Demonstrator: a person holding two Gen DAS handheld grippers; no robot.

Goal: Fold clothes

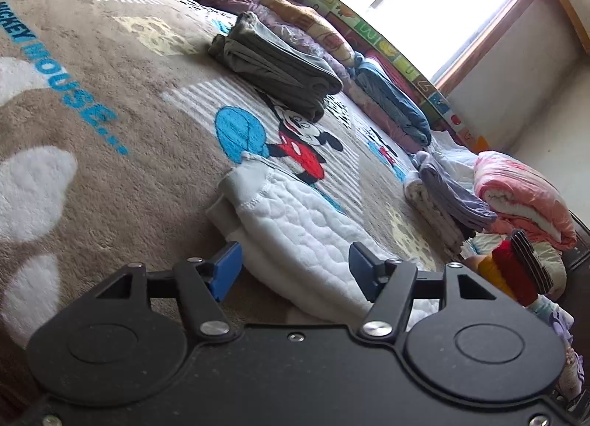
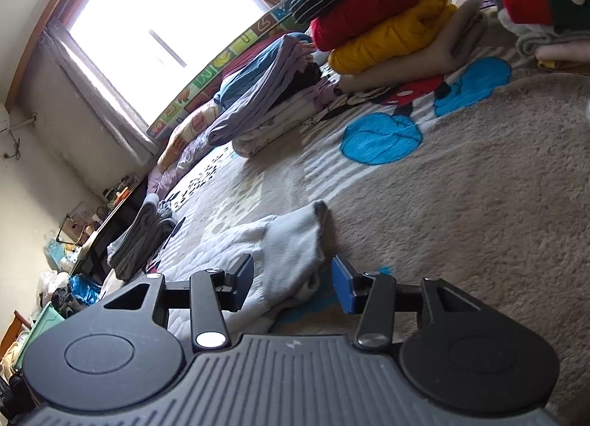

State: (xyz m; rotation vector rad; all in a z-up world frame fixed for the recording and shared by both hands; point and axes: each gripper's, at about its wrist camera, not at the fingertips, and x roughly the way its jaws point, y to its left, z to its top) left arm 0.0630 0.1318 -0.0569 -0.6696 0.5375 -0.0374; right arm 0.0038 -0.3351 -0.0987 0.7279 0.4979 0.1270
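The white garment (image 1: 295,227) lies folded on the Mickey Mouse blanket (image 1: 110,153) of the bed, low in the middle of both views. In the left view its near edge is cut off behind the black body of the left tongs (image 1: 295,273); the blue pads stand apart on either side of the cloth and press on nothing, so these tongs are open. In the right view the right tongs (image 2: 295,276) are likewise open, with a corner of the garment (image 2: 295,252) lying between the pads, untouched by either as far as can be seen; the cloth's lower part is hidden under the tongs.

The left view alone shows the pink bundle (image 1: 523,194) at the right edge. The pile of striped, red and yellow clothes (image 1: 516,264) is half cut off there, but plain at the top of the right view (image 2: 376,13). The grey folded stack (image 1: 273,65) sits in the upper middle on the left; on the right it is small and dim at lower left (image 2: 142,238). The window (image 2: 158,20) is blown out white in both views, nothing beyond it legible. Only the right view shows the cluttered dark desk (image 2: 110,227) at left, its items too small to name.
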